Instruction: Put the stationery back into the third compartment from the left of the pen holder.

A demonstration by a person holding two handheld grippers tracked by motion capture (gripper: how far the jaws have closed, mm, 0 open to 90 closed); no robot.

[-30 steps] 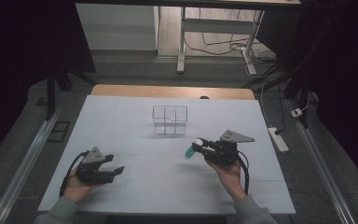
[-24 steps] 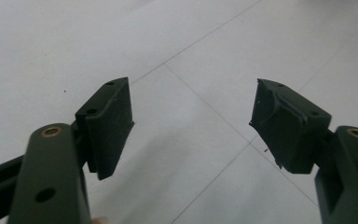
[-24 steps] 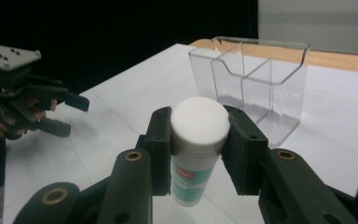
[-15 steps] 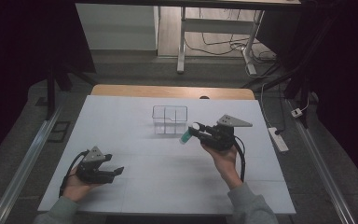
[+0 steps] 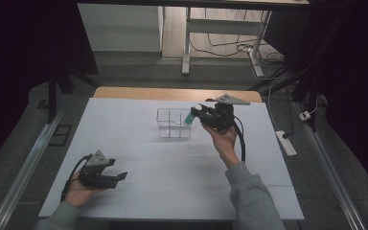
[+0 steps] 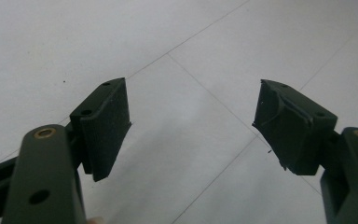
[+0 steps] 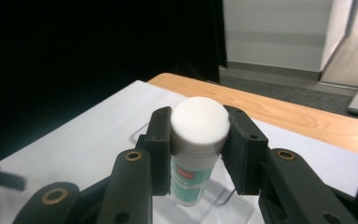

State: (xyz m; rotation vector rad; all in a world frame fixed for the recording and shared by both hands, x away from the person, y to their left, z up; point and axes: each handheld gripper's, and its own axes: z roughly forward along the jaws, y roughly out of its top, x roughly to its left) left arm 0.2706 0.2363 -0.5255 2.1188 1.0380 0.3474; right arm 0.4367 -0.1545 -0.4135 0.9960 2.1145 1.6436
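The right gripper (image 5: 197, 114) has its 2 jaws clamped on a small teal-and-white bottle (image 7: 196, 148), pads pressing just under the white cap, so the bottle hangs cap-up. It's held right over the right edge of the clear divided box (image 5: 174, 123) out in the middle of the table, and from the right gripper view the bottle's bottom looks like it's already inside or just above 1 of the compartments, can't tell which. Gripping it near the top makes sense to me: the body stays free to slide down between the thin walls.

The left gripper (image 5: 116, 177) sits low at the near left, well apart from all that. Its jaws have just been opening and now stand wide with nothing between them, only bare table beyond the pads (image 6: 105, 126).

The surface is a white board (image 5: 124, 143) with faint seams, laid on a wooden tabletop (image 5: 172, 93) that peeks out along the far edge. The room's dark at both sides, with cables and a power strip (image 5: 286, 143) on the floor to the right.
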